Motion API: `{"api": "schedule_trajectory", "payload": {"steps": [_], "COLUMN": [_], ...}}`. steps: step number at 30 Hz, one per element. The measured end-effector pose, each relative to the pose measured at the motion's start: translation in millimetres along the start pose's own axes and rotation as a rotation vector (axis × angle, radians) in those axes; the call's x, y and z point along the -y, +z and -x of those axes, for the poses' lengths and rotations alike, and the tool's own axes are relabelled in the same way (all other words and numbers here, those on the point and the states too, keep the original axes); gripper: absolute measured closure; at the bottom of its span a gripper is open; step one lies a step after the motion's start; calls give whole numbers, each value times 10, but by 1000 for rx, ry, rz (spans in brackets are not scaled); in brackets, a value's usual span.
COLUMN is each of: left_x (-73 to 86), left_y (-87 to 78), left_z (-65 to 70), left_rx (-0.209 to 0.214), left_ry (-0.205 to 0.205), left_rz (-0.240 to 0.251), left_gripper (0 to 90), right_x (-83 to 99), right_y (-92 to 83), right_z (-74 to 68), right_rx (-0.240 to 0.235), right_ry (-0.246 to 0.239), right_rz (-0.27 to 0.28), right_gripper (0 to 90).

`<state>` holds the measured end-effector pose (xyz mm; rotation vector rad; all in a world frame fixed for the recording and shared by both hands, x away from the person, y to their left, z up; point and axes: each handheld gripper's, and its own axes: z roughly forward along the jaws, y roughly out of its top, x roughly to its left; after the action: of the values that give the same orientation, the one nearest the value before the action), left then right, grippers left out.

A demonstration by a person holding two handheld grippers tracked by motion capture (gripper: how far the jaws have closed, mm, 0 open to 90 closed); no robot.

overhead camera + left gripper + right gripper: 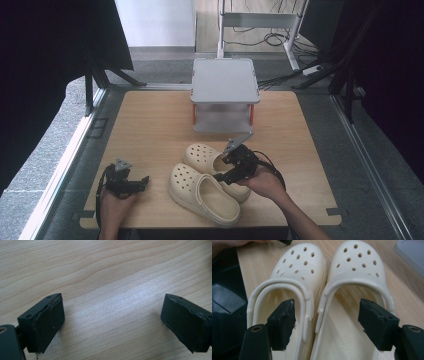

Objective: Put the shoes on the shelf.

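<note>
Two cream clogs lie side by side on the wooden table (150, 125), toes toward the left. The nearer clog (200, 192) (297, 262) and the farther clog (200, 155) (357, 260) touch along their inner sides. My right gripper (226, 169) (325, 325) is open at their heel ends. One jaw sits inside each clog's opening, so the two adjoining side walls and heel straps stand between the jaws. My left gripper (140, 181) (112, 322) rests open over bare wood at the front left, with nothing between its jaws.
A grey two-level rack (225, 80) (412, 252) stands at the back centre of the table, just beyond the clogs. The table's front edge (280, 220) runs close below the nearer clog. Bare wood spreads to the left and right of the rack.
</note>
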<state>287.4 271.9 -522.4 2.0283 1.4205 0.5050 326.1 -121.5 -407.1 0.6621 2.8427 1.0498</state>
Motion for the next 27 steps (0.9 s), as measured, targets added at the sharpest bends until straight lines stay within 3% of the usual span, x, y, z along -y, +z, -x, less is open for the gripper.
{"api": "schedule_trajectory", "payload": {"steps": [7,14,18,27], "left_x": [0,0,0,0], "left_y": [-1,-1,-1,0], "left_z": [0,1,1,0], "left_rx": [0,-1,-1,-1], "left_ry": [1,1,0,1], "left_rz": [-1,0,0,0], "left_gripper": [51,51,51,51], "right_x": [67,77,62,22], "right_y": [108,322,460,690], "right_z": [-77,-152,-149,-124], "right_rx": [-23,-36,-22,31], "right_ry": [-32,-69,-79,-33], "right_rz": [-7,-39,-50,-70], "right_gripper": [211,183,221,392]}}
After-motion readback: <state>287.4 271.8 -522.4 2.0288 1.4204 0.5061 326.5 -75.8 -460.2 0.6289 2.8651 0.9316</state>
